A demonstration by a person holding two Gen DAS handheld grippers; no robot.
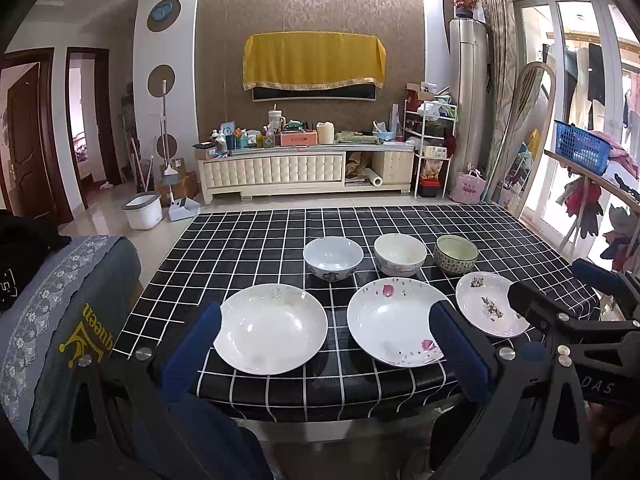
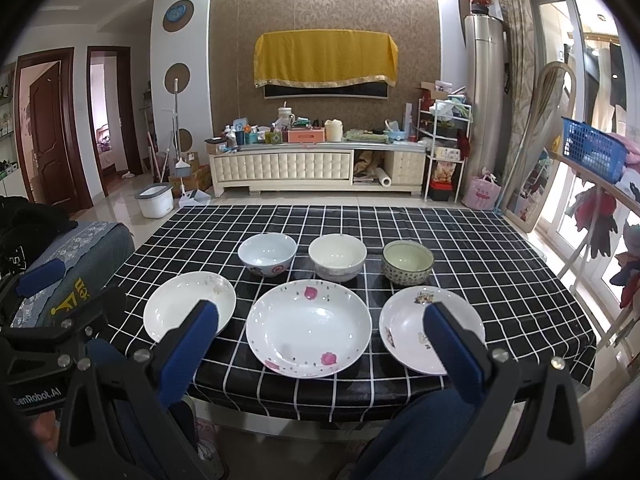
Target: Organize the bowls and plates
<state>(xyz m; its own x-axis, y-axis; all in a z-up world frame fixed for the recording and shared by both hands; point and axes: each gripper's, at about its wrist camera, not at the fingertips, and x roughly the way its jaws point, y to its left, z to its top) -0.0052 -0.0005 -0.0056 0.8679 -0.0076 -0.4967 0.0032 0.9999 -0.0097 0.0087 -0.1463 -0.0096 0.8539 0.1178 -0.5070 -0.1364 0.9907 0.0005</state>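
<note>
On the far left, outside the left jaws, a grey lace-edged cover [image 1: 60, 320] with a yellow crown print drapes over a seat beside the desk [image 1: 256, 236], which wears a black cloth with a white grid.

The left gripper [image 1: 326, 334] hovers at the near edge of the desk, its blue-padded jaws spread wide and holding nothing. Between those jaws lies the plain white plate [image 1: 271, 328], its left rim partly hidden by the left pad. The rose-petal plate [image 1: 394, 322] sits just beside it, its right rim behind the right pad. Beyond the jaws, farther up the desk, the pale blue bowl [image 1: 333, 257] stands upright, then the cream bowl [image 1: 400, 254], then the green patterned bowl [image 1: 456, 254], the three in a row and slightly apart.

The right gripper [image 2: 322, 332] also hangs at the near edge with jaws wide and empty. The rose-petal plate [image 2: 309, 328] lies squarely between them. The small plate with dark motifs [image 2: 432, 328] is partly covered by the right pad, with the green patterned bowl [image 2: 408, 266] just beyond it. Outside the right jaws, a blue basket [image 2: 592, 154] rests on a rail by the window.
</note>
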